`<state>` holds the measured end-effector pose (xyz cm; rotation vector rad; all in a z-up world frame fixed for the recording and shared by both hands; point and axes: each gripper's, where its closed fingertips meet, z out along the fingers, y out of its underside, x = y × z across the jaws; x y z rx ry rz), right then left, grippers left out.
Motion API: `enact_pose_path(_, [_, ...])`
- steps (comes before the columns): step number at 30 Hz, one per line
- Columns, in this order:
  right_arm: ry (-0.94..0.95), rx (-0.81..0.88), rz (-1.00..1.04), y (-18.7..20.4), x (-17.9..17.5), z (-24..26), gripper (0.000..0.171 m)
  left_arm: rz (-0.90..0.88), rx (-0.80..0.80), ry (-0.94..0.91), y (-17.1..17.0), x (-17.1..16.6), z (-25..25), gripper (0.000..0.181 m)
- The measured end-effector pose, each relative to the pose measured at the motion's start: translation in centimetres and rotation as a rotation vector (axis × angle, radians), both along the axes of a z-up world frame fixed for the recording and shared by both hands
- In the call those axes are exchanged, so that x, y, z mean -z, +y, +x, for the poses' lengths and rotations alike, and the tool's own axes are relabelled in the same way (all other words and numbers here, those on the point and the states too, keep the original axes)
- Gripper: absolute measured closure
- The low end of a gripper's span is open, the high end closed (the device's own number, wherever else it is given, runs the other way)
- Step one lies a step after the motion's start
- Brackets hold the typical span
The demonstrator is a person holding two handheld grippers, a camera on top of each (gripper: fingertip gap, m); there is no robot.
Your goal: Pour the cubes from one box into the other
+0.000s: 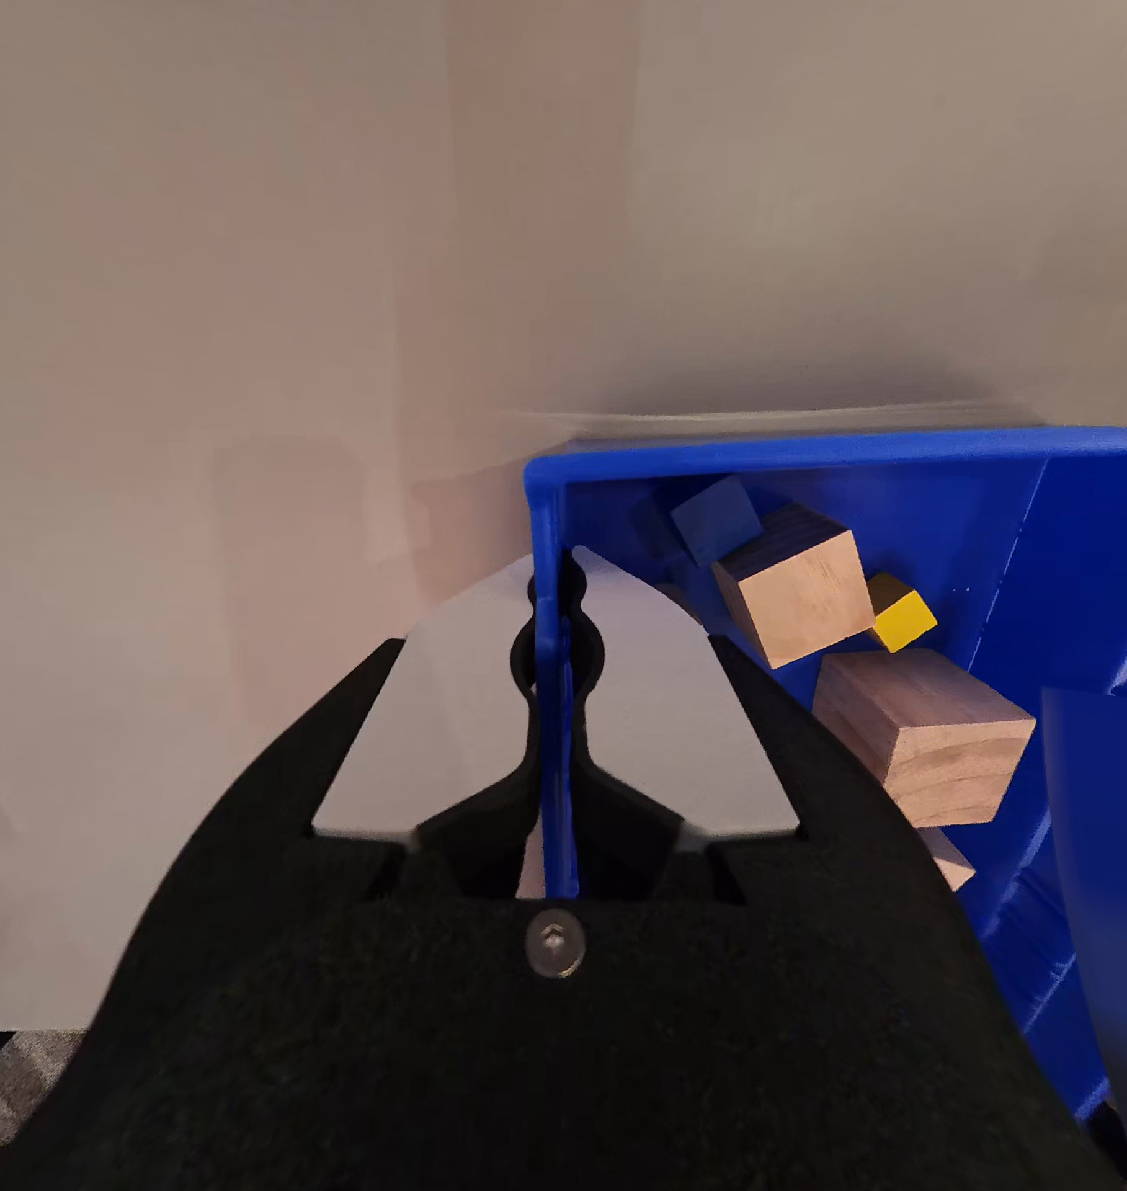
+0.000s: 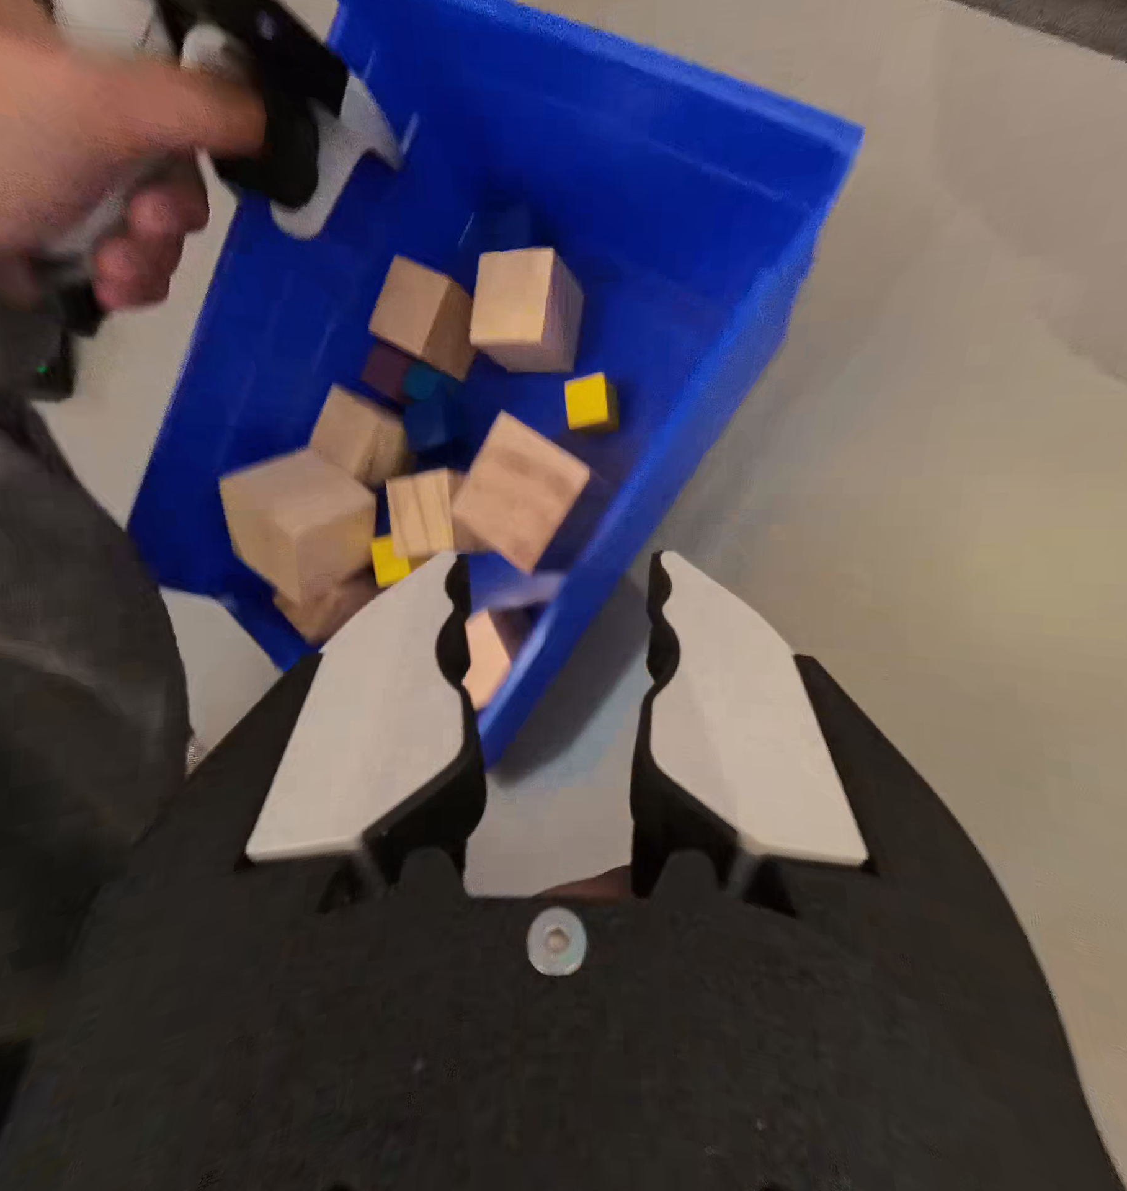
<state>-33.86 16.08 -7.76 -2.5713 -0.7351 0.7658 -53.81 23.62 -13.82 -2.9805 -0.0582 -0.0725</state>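
A blue box [image 1: 870, 451] holds several wooden cubes [image 1: 805, 593], a small yellow cube [image 1: 902, 619] and a small blue cube [image 1: 715, 522]. My left gripper [image 1: 557, 580] is shut on the box's left wall, one pad on each side. The right wrist view shows the same box [image 2: 612, 161] with the cubes [image 2: 522, 490] blurred, and the left gripper [image 2: 303, 148] clamped on its far corner. My right gripper [image 2: 557, 573] is open. It straddles the box's near wall [image 2: 548, 664], with a gap to the right pad. Only this one box is in view.
A person's hand [image 2: 64, 148] holds the left gripper, and a dark sleeve [image 2: 45, 644] fills the left side. A pale tabletop [image 2: 934, 515] lies under and to the right of the box. A plain wall [image 1: 290, 258] stands behind it.
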Motion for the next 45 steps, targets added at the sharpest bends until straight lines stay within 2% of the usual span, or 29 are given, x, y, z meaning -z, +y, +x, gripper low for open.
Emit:
enact_pose_path(2, [-0.1,0.018,-0.011,2.3,1.3,-1.5,0.118,0.003,-0.013,0.0,-0.3,0.0,-0.2,0.178])
enact_pose_path(4, [-0.28,0.036,-0.012,4.2,3.4,-1.0,0.112,0.003,-0.011,0.003,-0.8,0.0,-0.3,0.178])
enact_pose_path(6, [-0.411,0.065,-0.026,5.2,5.1,0.0,0.113,0.0,-0.002,-0.006,-1.3,0.0,-0.3,0.178])
enact_pose_path(7, [-0.419,0.073,-0.063,5.1,5.8,-0.1,0.113,-0.002,0.005,-0.011,-1.4,0.0,-0.3,0.178])
enact_pose_path(8, [-0.411,0.08,-0.11,4.7,6.4,-0.3,0.121,-0.004,0.013,-0.016,-1.5,0.0,-0.4,0.178])
enact_pose_path(10, [-0.385,0.049,-0.185,3.5,7.6,-1.3,0.154,-0.007,0.026,-0.015,-1.6,0.0,-0.4,0.177])
enact_pose_path(11, [-0.428,0.092,-0.19,3.6,8.0,-0.9,0.161,-0.008,0.035,-0.01,-1.6,0.0,-0.3,0.177])
enact_pose_path(15, [-0.483,0.121,-0.206,3.9,7.8,0.2,0.164,-0.013,0.082,-0.036,-2.3,0.0,0.5,0.177])
enact_pose_path(20, [-0.531,0.129,-0.223,4.2,5.5,4.9,0.165,0.001,0.165,-0.087,-2.0,-1.5,5.0,0.177])
enact_pose_path(24, [-0.561,0.173,-0.244,4.6,2.4,11.3,0.165,0.013,0.244,-0.127,-0.7,-4.0,11.4,0.177])
enact_pose_path(31, [-0.544,0.267,-0.285,4.5,-2.0,24.9,0.164,0.017,0.408,-0.131,1.2,-8.3,25.3,0.177])
enact_pose_path(38, [-0.521,0.397,-0.253,4.1,-8.8,39.2,0.165,0.078,0.555,-0.131,2.9,-15.5,40.3,0.177])
enact_pose_path(45, [-0.456,0.568,-0.245,4.9,-11.1,52.7,0.165,0.128,0.674,-0.062,5.9,-19.1,54.9,0.176])
